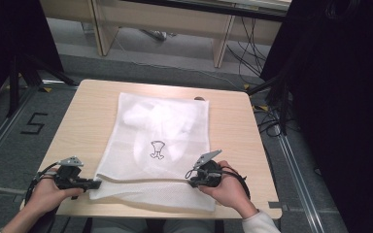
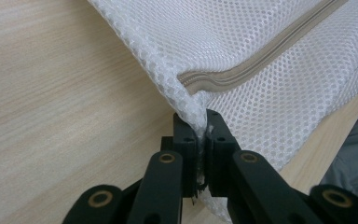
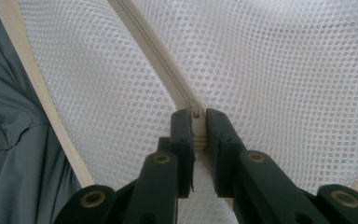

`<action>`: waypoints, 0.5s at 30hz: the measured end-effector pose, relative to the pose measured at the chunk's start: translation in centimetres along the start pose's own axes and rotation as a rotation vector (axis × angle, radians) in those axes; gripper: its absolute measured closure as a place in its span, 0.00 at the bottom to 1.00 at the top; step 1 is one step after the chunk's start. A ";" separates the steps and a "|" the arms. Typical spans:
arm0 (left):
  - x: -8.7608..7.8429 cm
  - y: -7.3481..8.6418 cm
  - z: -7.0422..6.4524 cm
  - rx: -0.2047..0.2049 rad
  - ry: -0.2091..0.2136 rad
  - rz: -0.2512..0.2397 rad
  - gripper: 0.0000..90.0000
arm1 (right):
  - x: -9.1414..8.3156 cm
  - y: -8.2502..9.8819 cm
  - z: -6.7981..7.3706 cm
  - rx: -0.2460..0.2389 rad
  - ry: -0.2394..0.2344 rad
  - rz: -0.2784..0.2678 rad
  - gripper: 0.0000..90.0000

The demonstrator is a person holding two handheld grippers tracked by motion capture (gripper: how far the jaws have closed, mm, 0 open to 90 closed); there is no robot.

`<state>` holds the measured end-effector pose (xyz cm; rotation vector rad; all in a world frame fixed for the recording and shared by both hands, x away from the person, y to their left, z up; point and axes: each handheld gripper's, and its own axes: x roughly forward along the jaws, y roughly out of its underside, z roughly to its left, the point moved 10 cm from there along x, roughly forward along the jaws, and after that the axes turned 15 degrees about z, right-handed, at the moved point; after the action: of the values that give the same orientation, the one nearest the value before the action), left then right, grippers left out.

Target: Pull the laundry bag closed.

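So there's a white mesh laundry bag (image 1: 160,145) lying flat on a light wooden table (image 1: 82,121), and it takes up most of the middle of it. You can see something pale bundled inside the bag toward its far end, and there's a small dark printed logo (image 1: 157,149) about halfway down the mesh. A beige zipper (image 1: 145,180) runs across the bag near its front edge, the edge closest to the person.

The left gripper (image 1: 95,184) sits at the bag's near left corner. In the left gripper view its jaws are squeezed together on the mesh right at the corner where the zipper (image 2: 261,58) ends, so the fabric (image 2: 242,28) is pinched between them.

The right gripper (image 1: 194,182) is at the other end of the zipper, toward the bag's right side. In the right gripper view the jaws are closed on the zipper track (image 3: 168,65), right around what looks like the slider (image 3: 196,113), with mesh (image 3: 284,70) spreading out on both sides.
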<state>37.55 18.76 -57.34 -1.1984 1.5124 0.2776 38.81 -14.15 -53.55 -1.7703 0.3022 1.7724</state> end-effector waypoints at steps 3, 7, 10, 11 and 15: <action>0.0 -0.1 0.0 -0.006 0.004 -0.007 0.94 | 0.0 0.1 0.0 0.006 -0.004 0.003 0.92; 0.0 0.0 0.0 0.002 -0.001 0.003 0.94 | -0.1 0.2 -0.2 0.004 0.007 0.002 0.92; 0.0 0.0 0.0 -0.004 0.001 -0.004 0.94 | -0.1 0.4 -0.4 0.007 0.005 0.003 0.92; 0.0 0.0 0.0 0.002 -0.001 0.002 0.94 | -0.1 0.4 -0.4 0.007 0.005 0.003 0.92; 0.0 0.0 0.0 0.000 0.001 0.000 0.94 | -0.3 0.5 -0.5 0.014 0.001 -0.001 0.92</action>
<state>37.55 18.77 -57.34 -1.1987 1.5134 0.2764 38.92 -14.94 -53.47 -1.7612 0.3129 1.7644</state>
